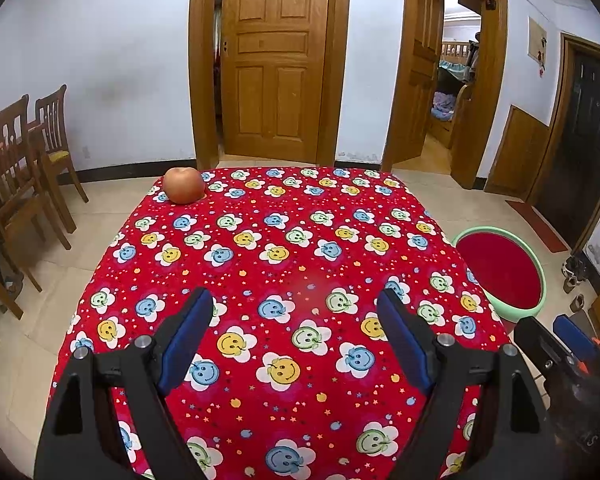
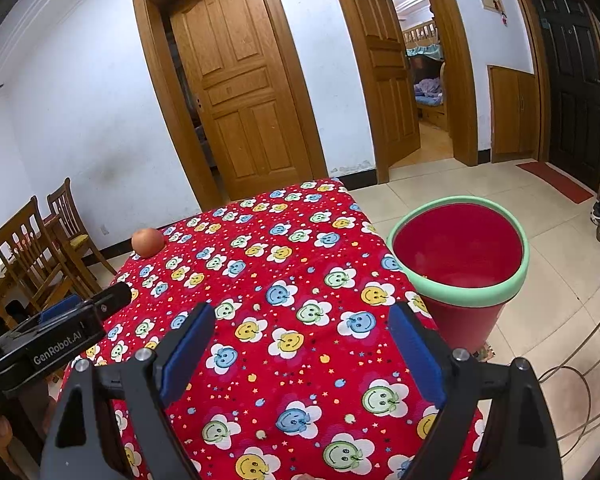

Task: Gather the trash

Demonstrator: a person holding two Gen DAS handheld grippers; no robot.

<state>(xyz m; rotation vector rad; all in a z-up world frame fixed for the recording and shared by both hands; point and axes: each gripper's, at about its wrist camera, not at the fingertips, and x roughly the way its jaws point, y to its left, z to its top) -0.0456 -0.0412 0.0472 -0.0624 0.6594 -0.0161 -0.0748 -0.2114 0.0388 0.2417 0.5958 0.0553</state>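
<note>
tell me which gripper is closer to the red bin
Right. The right gripper is beside the bin; the left gripper sits farther across the table from it.

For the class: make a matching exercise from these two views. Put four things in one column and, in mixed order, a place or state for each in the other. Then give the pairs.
Things
1. apple
2. bin
3. left gripper
4. chairs

Places or states
A. on the floor beside the table's right side
B. by the wall, left of the table
C. at the table's far left corner
D. open, nothing between its fingers

Pairs: 1-C, 2-A, 3-D, 4-B
</note>
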